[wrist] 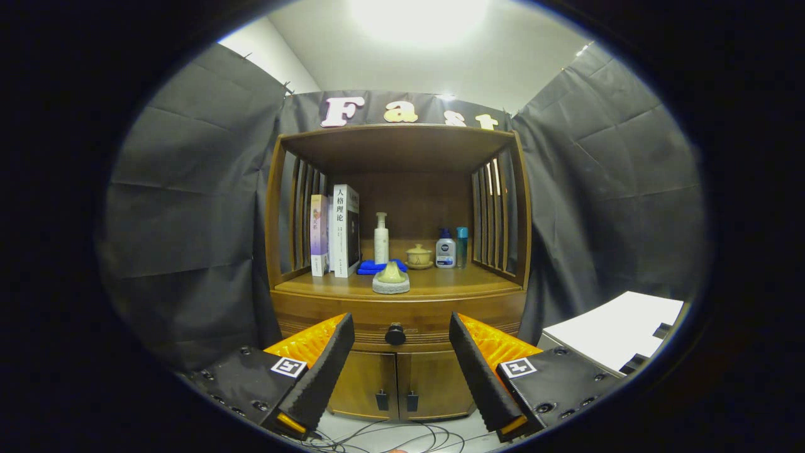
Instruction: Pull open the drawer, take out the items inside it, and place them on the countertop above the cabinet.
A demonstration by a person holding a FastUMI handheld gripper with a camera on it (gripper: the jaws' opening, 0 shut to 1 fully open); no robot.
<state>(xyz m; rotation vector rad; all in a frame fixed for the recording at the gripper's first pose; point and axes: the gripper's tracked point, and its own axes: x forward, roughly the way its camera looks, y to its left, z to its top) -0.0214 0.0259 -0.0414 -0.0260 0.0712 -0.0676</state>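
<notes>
A brown wooden cabinet stands straight ahead. Its drawer is closed, with a dark round knob on the front. My gripper is open, and the knob sits between the two fingertips but farther away, at a distance. The countertop above the drawer carries a small grey-and-tan ornament near its front edge. The inside of the drawer is hidden.
Farther back on the countertop are upright books, a white pump bottle, a blue cloth, a small lidded teacup and two bottles. Two lower doors sit under the drawer. Cables lie on the floor. A white box stands right.
</notes>
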